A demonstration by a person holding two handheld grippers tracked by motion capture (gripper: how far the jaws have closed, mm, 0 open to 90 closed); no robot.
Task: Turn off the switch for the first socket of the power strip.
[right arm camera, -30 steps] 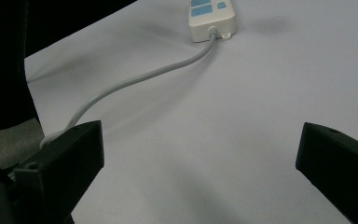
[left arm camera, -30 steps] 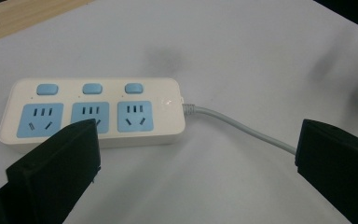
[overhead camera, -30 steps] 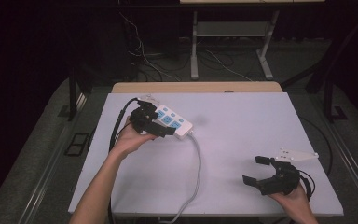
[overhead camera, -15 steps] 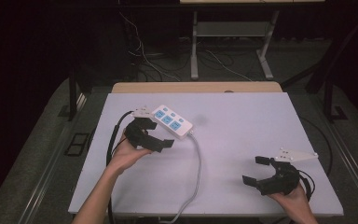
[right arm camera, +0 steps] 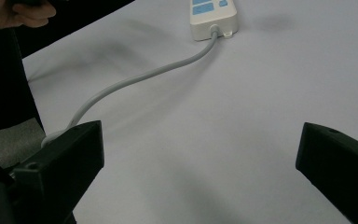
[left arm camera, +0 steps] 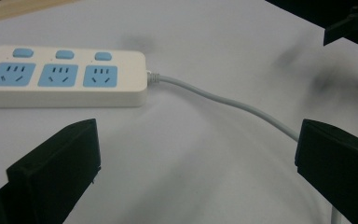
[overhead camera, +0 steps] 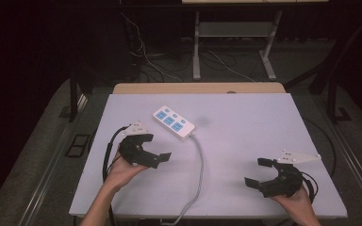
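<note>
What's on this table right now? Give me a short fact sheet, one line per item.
Table: white top, wooden edge at the far side
Power strip: white, three blue sockets, lying flat, far left of centre
Cord: grey, runs from the strip to the near edge
Left gripper, open, empty, near the strip, not touching it
Right gripper, open, empty, near right corner
</note>
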